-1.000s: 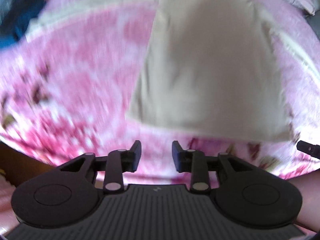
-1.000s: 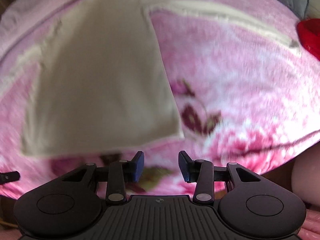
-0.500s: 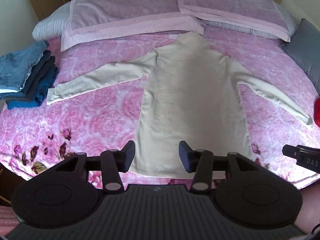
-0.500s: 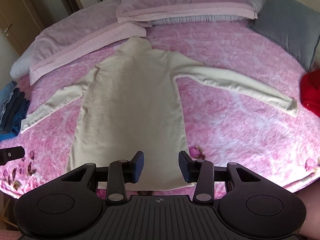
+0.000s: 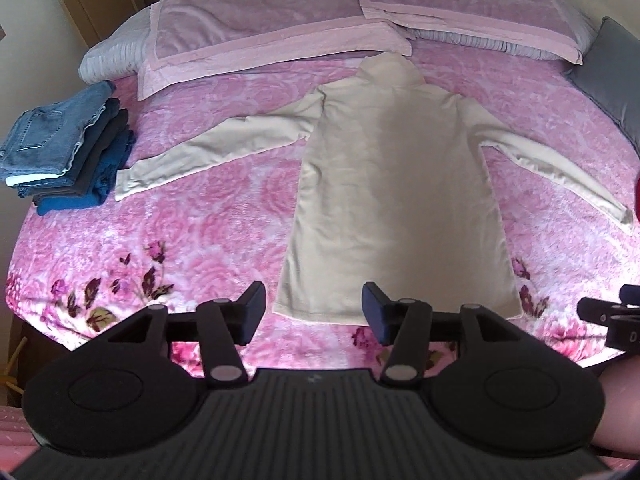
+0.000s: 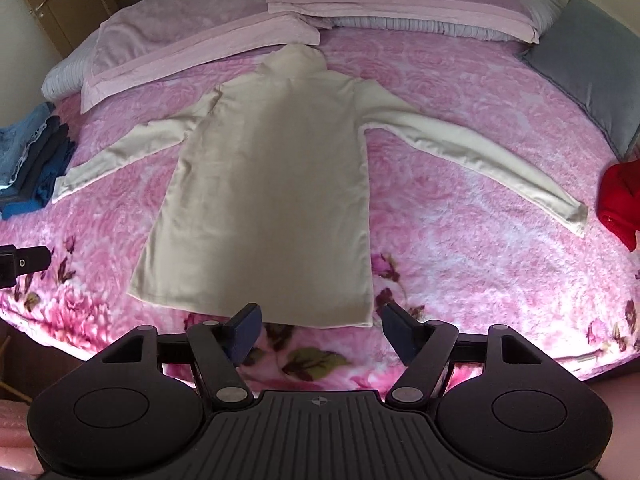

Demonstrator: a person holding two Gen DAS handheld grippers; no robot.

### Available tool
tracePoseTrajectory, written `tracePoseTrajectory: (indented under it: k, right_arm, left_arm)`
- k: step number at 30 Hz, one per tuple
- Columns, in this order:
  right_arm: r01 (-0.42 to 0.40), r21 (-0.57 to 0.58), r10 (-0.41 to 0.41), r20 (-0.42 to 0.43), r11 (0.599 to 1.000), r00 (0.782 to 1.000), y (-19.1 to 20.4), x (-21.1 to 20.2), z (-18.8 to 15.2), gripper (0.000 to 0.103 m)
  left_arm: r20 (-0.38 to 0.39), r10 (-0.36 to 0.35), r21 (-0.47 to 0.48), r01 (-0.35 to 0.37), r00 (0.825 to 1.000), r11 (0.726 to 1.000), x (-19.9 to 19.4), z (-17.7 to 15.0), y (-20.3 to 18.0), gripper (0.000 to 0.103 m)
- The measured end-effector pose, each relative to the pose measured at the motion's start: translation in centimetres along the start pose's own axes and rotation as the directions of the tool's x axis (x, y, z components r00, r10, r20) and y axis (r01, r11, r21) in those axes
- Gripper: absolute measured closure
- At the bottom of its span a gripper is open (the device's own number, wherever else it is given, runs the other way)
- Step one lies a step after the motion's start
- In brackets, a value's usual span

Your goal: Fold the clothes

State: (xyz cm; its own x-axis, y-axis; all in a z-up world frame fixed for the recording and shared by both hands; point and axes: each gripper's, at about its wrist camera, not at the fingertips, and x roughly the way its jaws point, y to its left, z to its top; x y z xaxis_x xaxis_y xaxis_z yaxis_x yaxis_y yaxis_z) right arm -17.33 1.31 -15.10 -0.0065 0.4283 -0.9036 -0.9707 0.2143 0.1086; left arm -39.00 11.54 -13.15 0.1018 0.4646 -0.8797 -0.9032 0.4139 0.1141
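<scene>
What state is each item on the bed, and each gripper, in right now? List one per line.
Cream turtleneck top: spread flat, both sleeves out, unfolded.
Stack of jeans: folded, piled at the bed's left edge.
Red garment: crumpled, unfolded.
Pillows: lying flat at the head.
Left gripper: open, holding nothing, jaws just opening.
Right gripper: open, holding nothing, jaws just opening.

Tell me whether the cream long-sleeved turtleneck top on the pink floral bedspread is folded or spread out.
Spread out. The cream long-sleeved turtleneck top lies flat on the pink floral bedspread, both sleeves stretched out sideways, with no fold in it.
</scene>
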Motion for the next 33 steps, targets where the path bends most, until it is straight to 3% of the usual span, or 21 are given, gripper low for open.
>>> tracePoseTrajectory:
  k: [2,4,5,12,18,33]
  right_arm:
    - [0.005,-0.011,-0.005,0.004,1.0,1.0,0.2,-0.3,0.0,0.029]
    - [0.014,-0.022,-0.014,0.008,1.0,1.0,0.4,-0.6,0.1,0.012]
    - [0.017,-0.024,-0.017,0.013,1.0,1.0,0.4,-0.7,0.2,0.01]
    - [0.046,0.005,-0.046,0.0,0.999,0.999,0.2,-0.7,0.7,0.008]
    - [0.061,-0.002,-0.061,-0.016,0.998,0.998,0.2,-0.4,1.1,0.001]
    - [0.063,-0.033,-0.064,-0.024,0.997,0.998,1.1,-0.1,1.2,0.001]
  left_arm:
    - [0.005,0.002,0.004,-0.002,1.0,1.0,-0.2,0.0,0.1,0.05]
    - [0.015,0.004,0.008,-0.004,1.0,1.0,-0.4,0.2,0.1,0.049]
    - [0.021,0.004,0.011,-0.004,1.0,1.0,-0.5,0.3,0.2,0.047]
    - [0.047,-0.004,0.038,0.002,0.999,0.999,-0.7,1.2,-0.2,0.041]
    - [0.022,-0.023,0.059,0.021,1.0,0.998,0.1,1.2,-0.7,0.04]
    - [0.011,-0.009,0.068,0.009,1.0,0.998,0.4,1.0,-0.8,0.04]
